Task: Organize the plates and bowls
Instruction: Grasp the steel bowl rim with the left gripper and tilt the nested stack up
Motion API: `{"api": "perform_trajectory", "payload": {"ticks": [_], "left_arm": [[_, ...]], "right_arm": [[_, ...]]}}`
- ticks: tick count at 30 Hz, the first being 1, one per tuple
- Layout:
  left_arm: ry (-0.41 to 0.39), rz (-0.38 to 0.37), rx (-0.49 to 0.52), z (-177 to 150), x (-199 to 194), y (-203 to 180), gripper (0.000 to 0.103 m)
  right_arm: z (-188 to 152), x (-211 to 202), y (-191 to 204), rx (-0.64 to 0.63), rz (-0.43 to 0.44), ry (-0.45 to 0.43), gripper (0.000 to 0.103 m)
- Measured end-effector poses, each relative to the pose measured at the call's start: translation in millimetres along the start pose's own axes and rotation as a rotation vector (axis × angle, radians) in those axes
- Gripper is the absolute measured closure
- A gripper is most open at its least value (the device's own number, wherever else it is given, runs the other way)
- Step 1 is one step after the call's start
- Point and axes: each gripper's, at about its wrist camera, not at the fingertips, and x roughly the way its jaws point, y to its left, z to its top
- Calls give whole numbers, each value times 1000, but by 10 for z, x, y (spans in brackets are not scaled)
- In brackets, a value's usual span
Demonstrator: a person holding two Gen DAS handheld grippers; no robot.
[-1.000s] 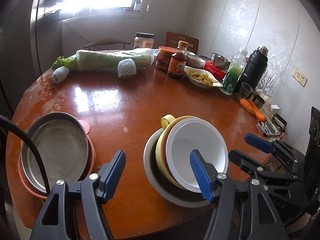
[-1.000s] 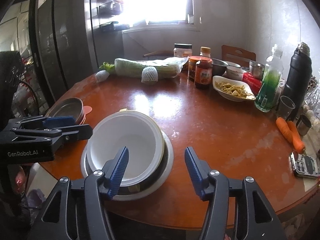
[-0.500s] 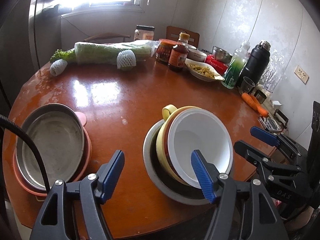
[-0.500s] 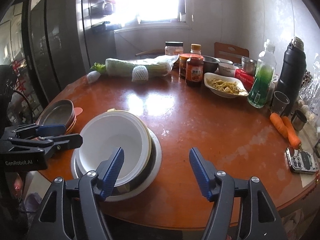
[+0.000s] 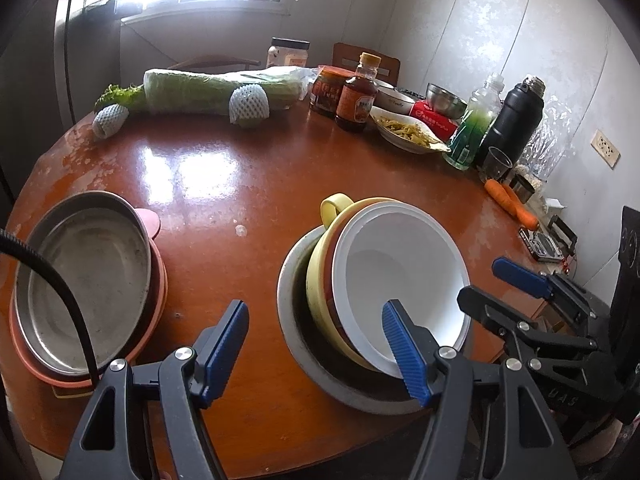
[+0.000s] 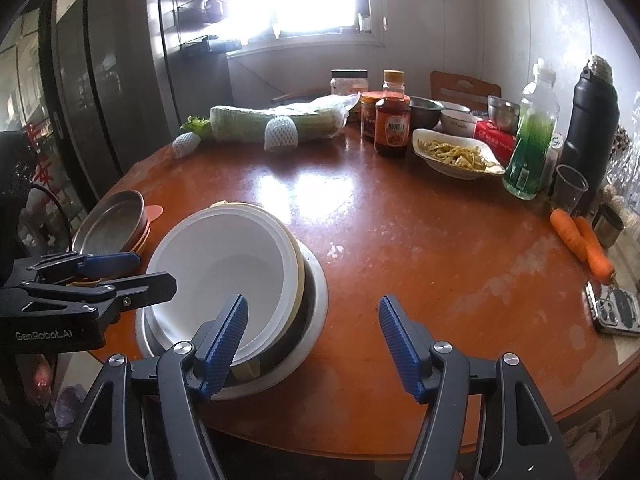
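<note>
Both tools hang off the near edge of the round wooden table (image 5: 248,184), and neither has anything in it — the left gripper (image 5: 316,344) has its blue fingers spread wide, and the right gripper (image 6: 312,340) is just as wide, one finger in front of the stack and the other over bare wood. The bowls are nested near the table edge: a white bowl (image 5: 400,276) sits tilted inside a yellow handled bowl (image 5: 320,280), and that rests in a wide steel bowl (image 5: 292,312). Off to the left, well apart, a steel pan (image 5: 88,268) sits on a salmon-pink plate (image 5: 158,292). My read is that the sorting looks largely done, with two stacks standing. The risk, as I judge it, is that lean — the white bowl rides high on one side, so a nudge on its rim from either finger could rock or slide the whole nest, and it sits close to the table's edge. The smooth rims may also slip from a pinch taken too shallow.
</note>
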Motion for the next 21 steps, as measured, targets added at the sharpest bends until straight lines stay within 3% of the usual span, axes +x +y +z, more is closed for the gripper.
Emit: {"api": "perform_trajectory", "payload": {"ticks": [21], "left_arm": [[55,1,-14,-39,230,6,33]], "right_arm": [[-80,234,-30,32,53,58,33]]}}
